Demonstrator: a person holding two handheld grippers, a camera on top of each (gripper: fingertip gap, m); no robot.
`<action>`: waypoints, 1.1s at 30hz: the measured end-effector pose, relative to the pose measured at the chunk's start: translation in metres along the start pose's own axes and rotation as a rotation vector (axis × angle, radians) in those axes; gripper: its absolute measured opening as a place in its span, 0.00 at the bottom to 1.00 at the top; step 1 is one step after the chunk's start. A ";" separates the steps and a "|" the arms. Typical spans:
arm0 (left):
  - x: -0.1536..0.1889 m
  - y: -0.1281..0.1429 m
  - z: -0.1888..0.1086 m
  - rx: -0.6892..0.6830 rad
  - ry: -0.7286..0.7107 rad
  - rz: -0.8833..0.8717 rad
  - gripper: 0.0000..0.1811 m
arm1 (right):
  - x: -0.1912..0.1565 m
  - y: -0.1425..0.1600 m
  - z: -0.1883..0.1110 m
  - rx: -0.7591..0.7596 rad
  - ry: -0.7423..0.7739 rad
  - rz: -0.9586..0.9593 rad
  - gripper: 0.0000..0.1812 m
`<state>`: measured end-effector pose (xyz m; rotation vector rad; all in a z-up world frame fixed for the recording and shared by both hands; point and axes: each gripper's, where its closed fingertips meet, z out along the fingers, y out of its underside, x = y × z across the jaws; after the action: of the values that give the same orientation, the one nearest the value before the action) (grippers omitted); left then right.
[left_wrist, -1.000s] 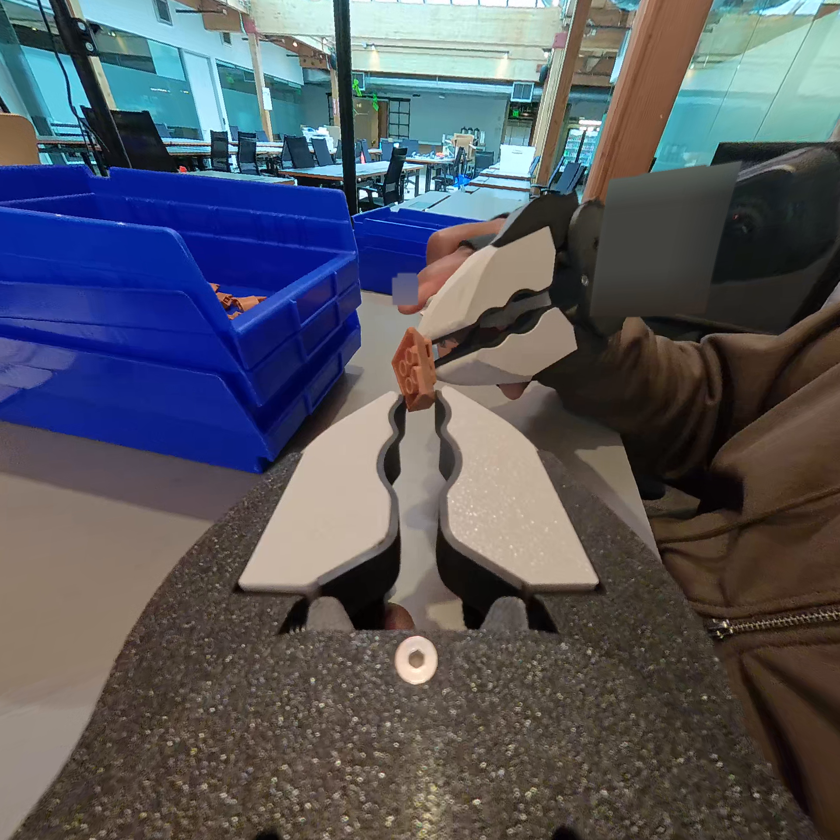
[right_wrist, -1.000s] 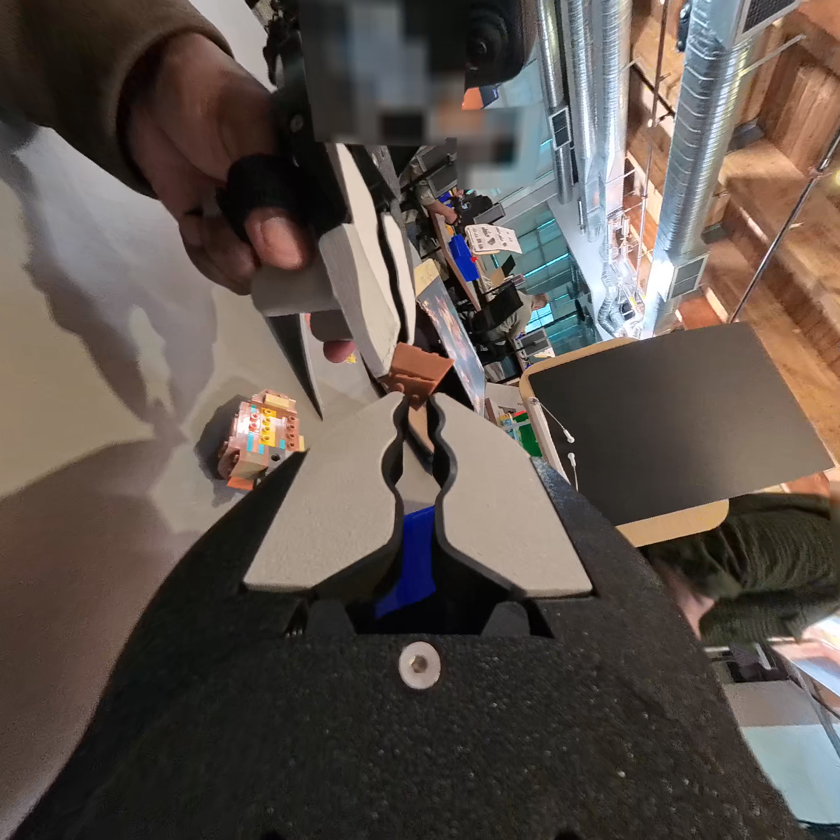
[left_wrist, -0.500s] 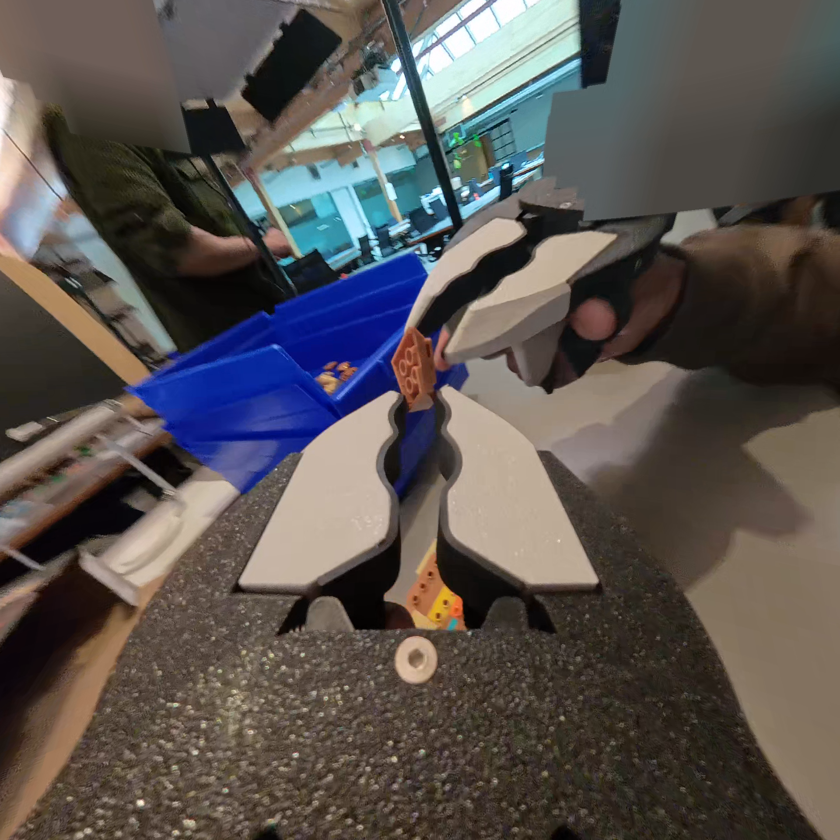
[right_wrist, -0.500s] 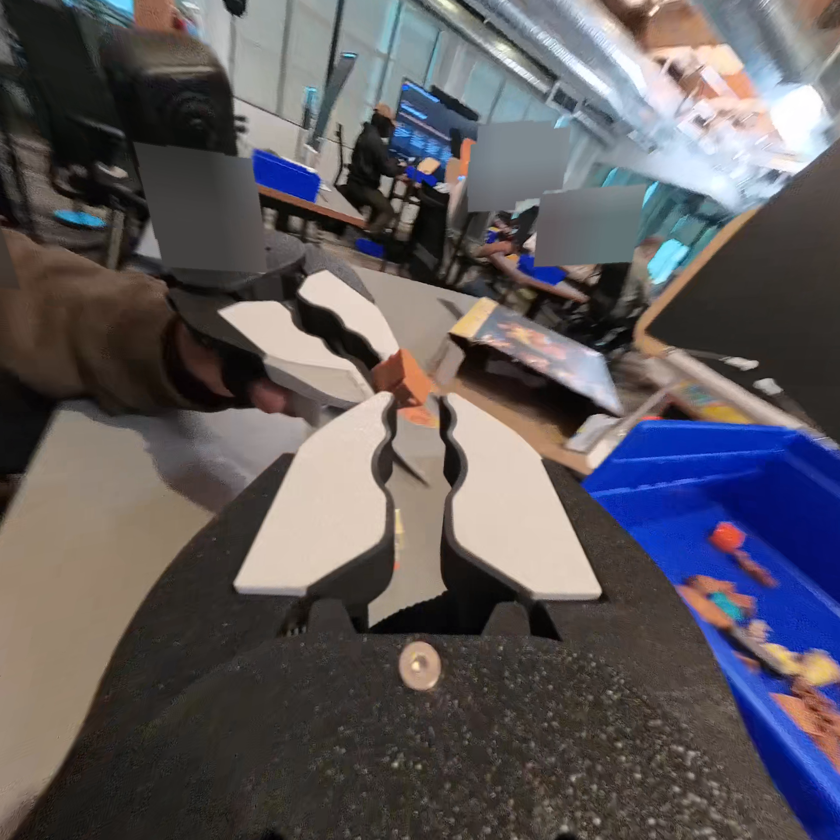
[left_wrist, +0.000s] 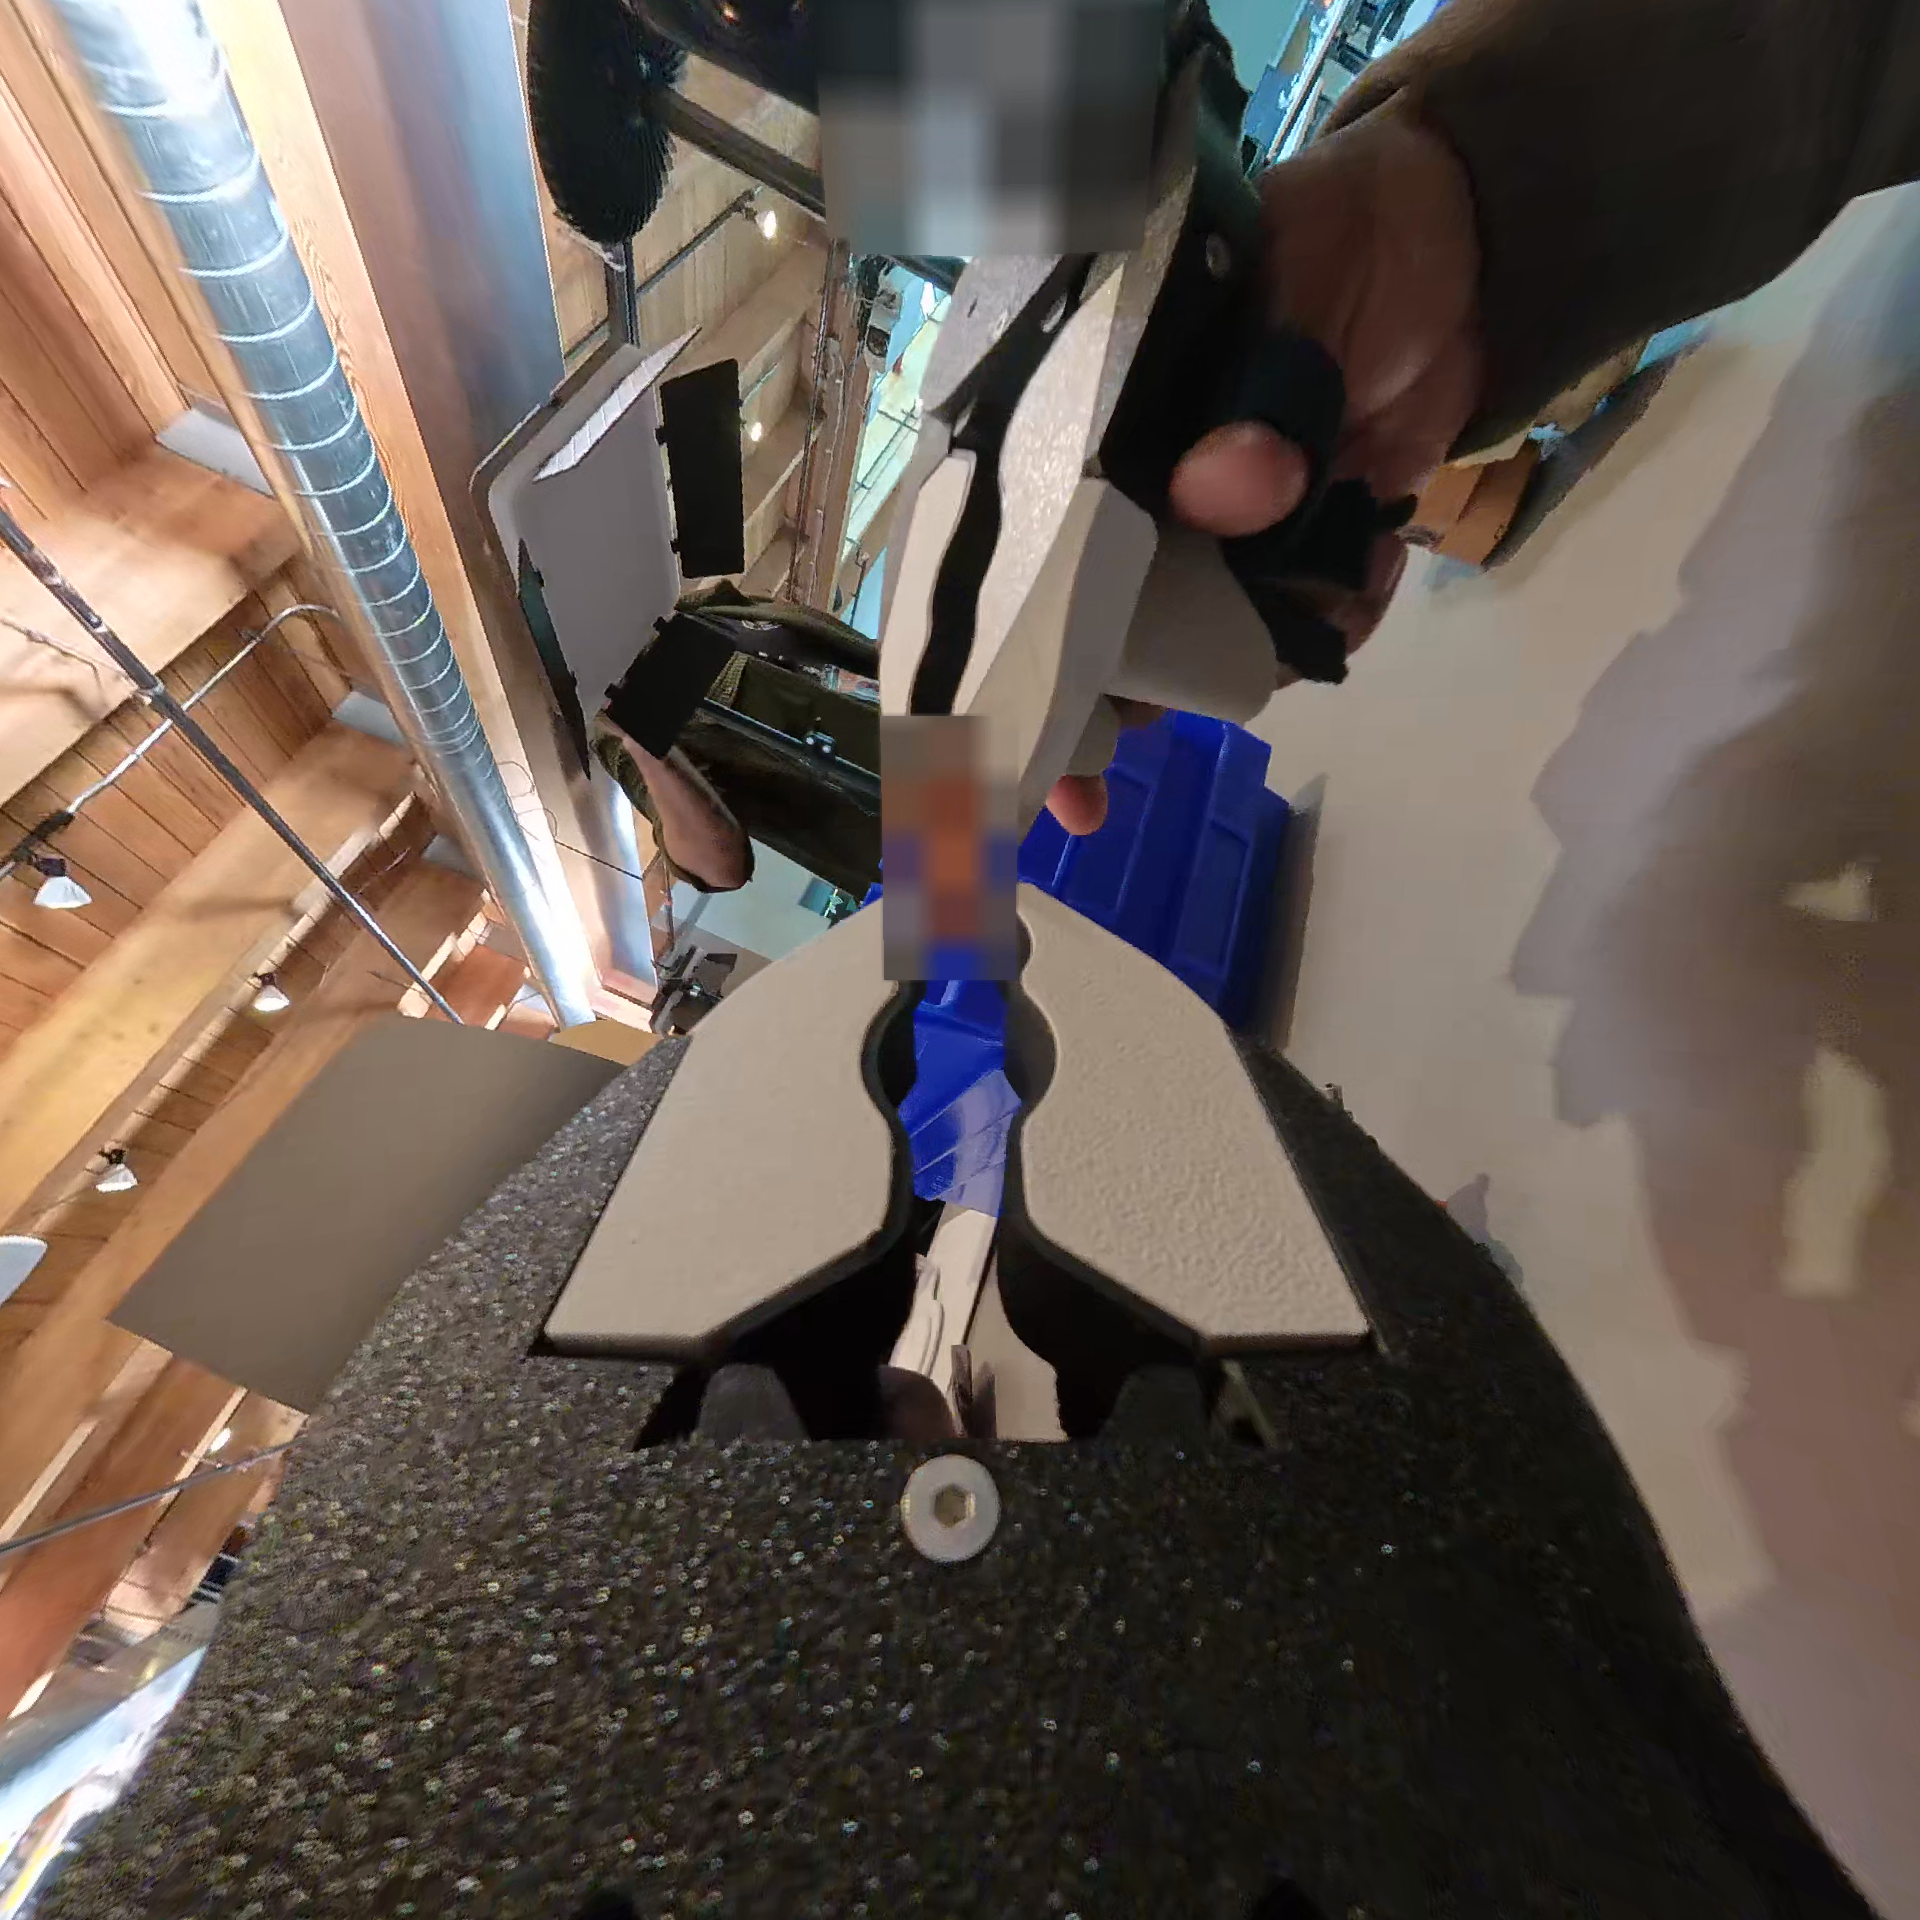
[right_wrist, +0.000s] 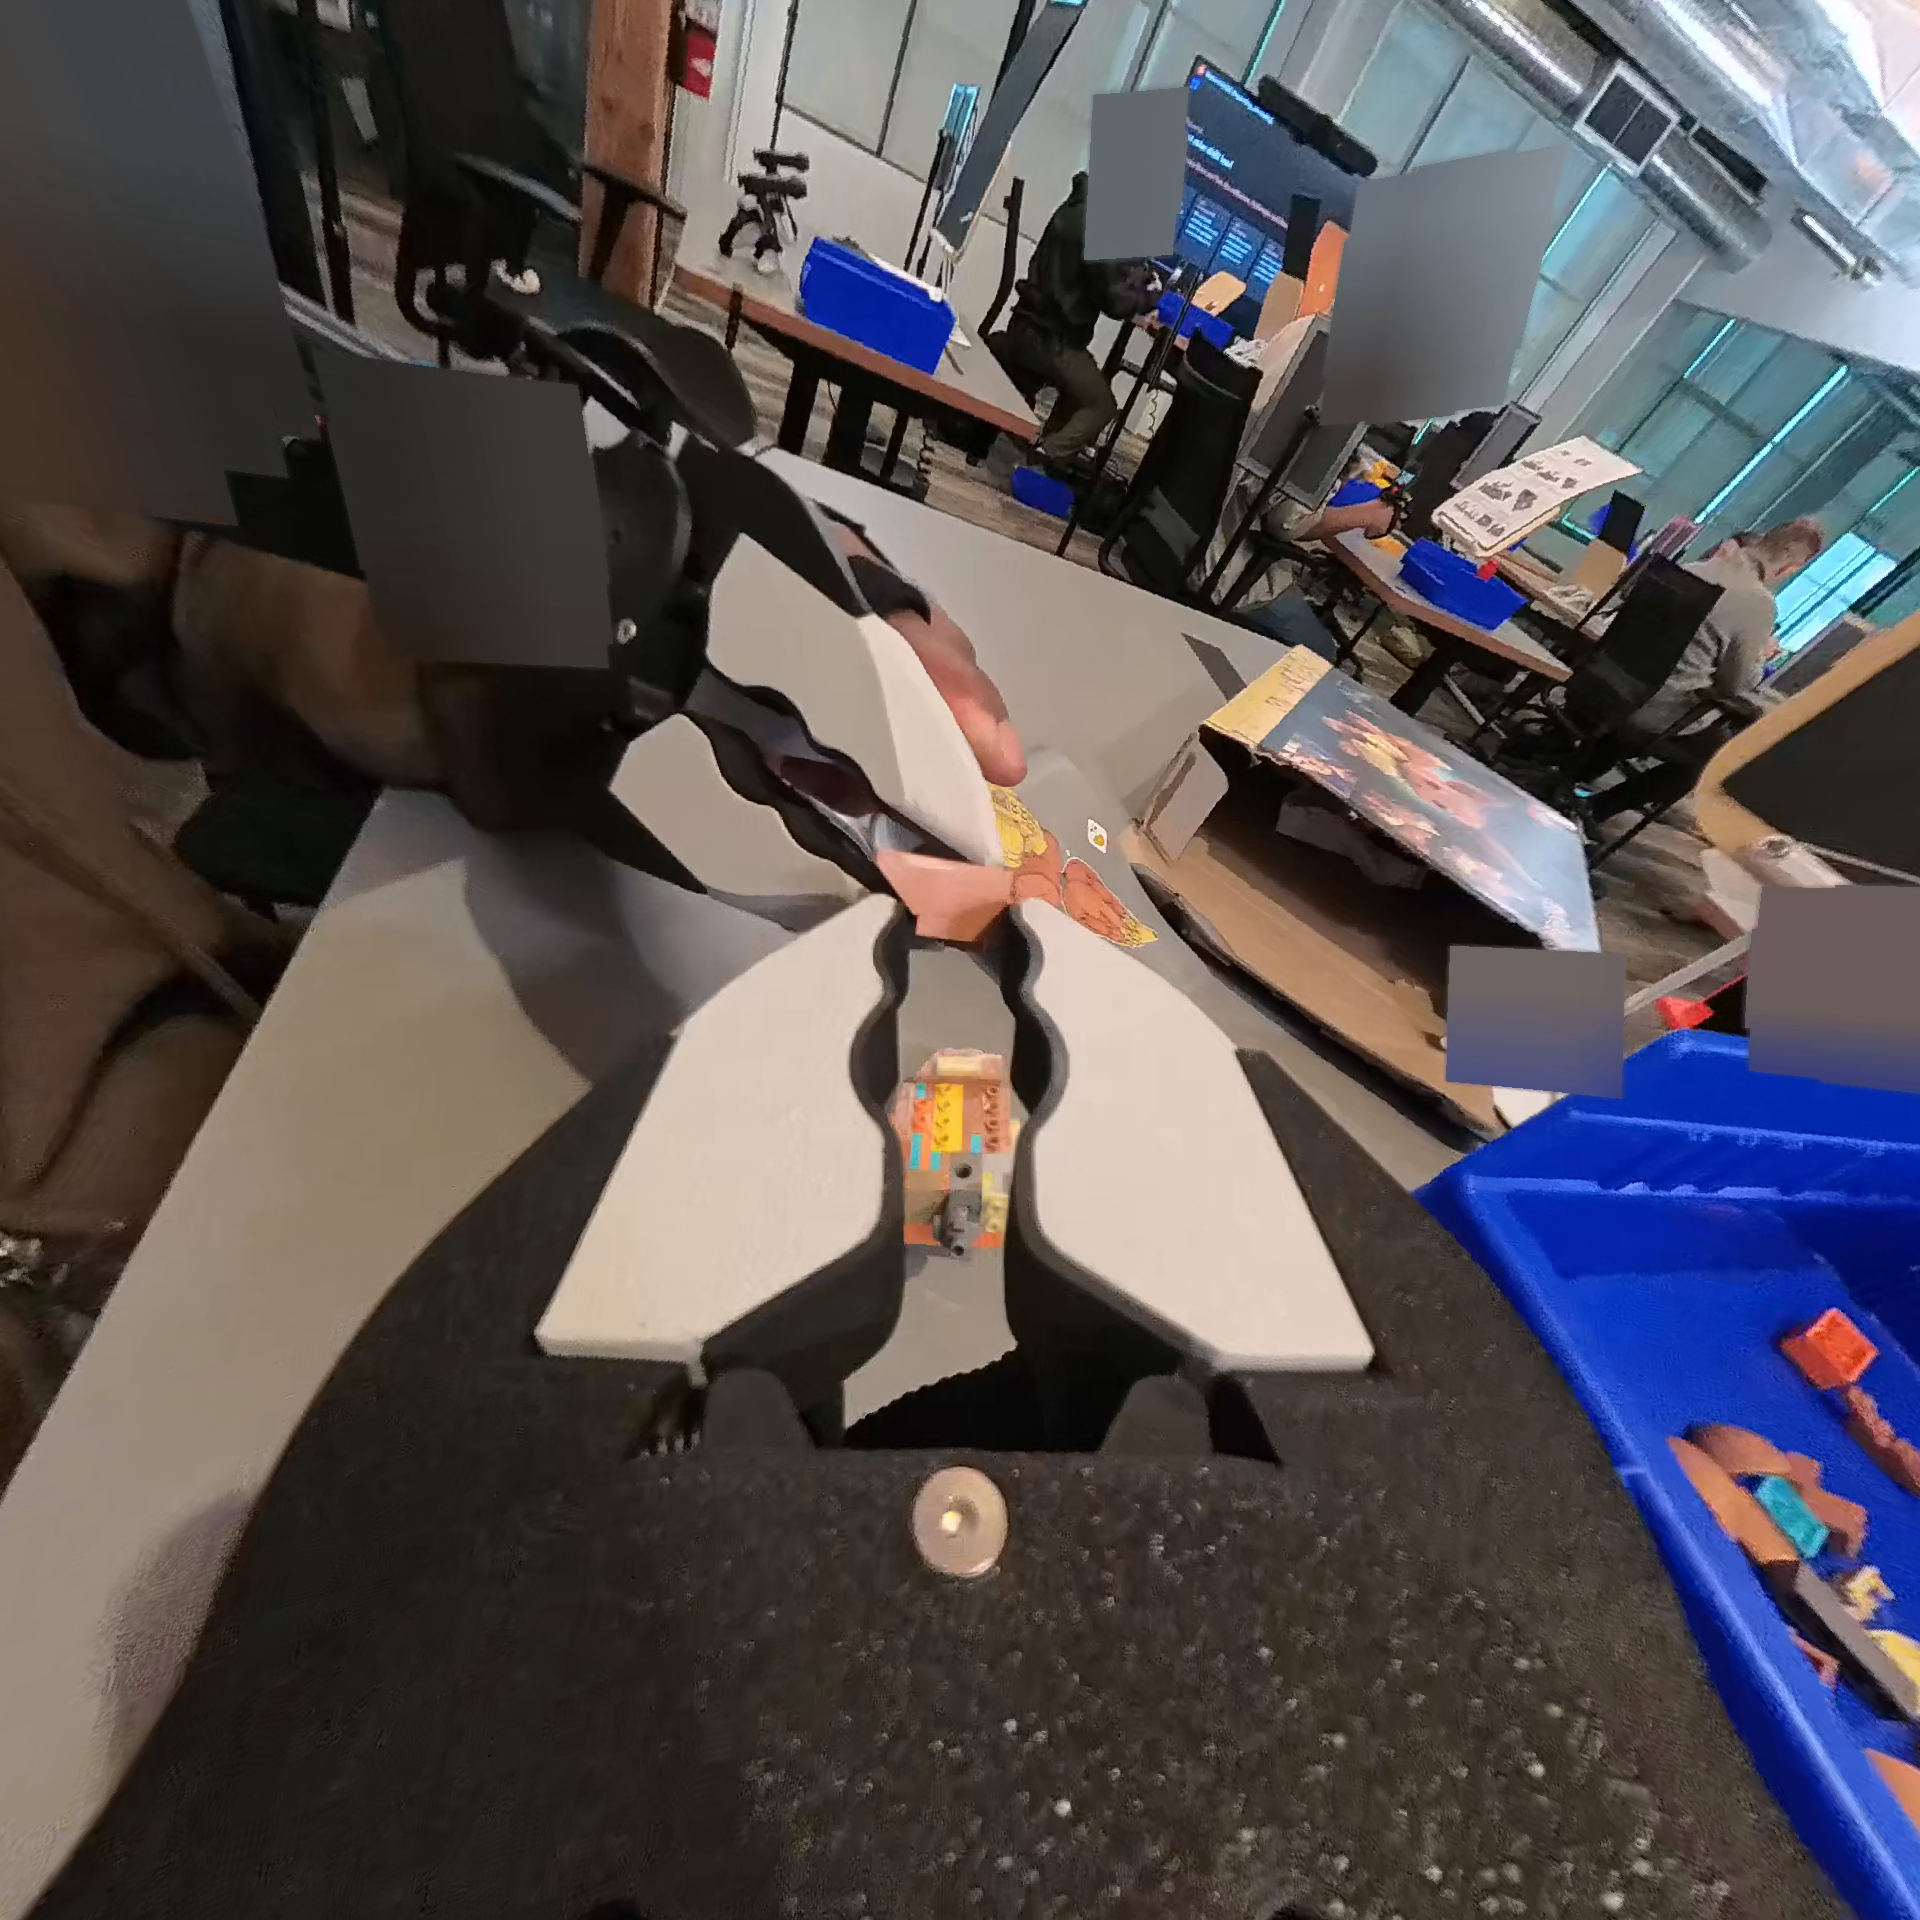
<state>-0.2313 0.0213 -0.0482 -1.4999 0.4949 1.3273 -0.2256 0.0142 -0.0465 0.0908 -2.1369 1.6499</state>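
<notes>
A: Where is the small reddish-brown plastic brick (right_wrist: 951, 902)?

B: At the tips of the right gripper (right_wrist: 958, 923). Its jaws are pinching the brick, and the left gripper (right_wrist: 940, 847) meets the same piece from the upper left, with its jaws pressed onto it too.

A: Does the left wrist view confirm that?

B: Only partly. A mosaic patch sits over the tips of the left gripper (left_wrist: 951, 935), so the brick itself is hidden there. The right gripper (left_wrist: 977, 717) comes down from above, held by a bare hand (left_wrist: 1340, 343) in a brown sleeve.

A: What containers are there?

B: A blue plastic storage bin (right_wrist: 1621, 1216) stands at the right of the grey table (right_wrist: 260, 1195), with loose orange, brown, teal and yellow bricks (right_wrist: 1787, 1496) in it. An opened cardboard box with a printed picture lid (right_wrist: 1392, 821) lies farther back; I cannot tell what it holds. Another blue bin (left_wrist: 1174, 831) shows in the left wrist view, contents hidden.

A: Anything else on the table?

B: A small multicoloured brick assembly (right_wrist: 954, 1153) lies below the right gripper, seen between its fingers.
</notes>
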 end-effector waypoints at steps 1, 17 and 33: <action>0.000 -0.001 0.000 0.003 0.002 0.005 0.07 | -0.001 0.000 0.000 -0.008 0.001 -0.022 0.09; 0.006 -0.004 -0.002 0.072 0.197 -0.359 0.07 | -0.003 0.004 -0.003 -0.039 -0.002 -0.142 0.08; 0.019 0.004 -0.003 0.036 0.364 -0.595 0.07 | -0.004 0.016 -0.002 -0.110 0.026 -0.279 0.08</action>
<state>-0.2273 0.0232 -0.0669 -1.6924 0.2597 0.5852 -0.2263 0.0200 -0.0625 0.3171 -2.0822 1.3652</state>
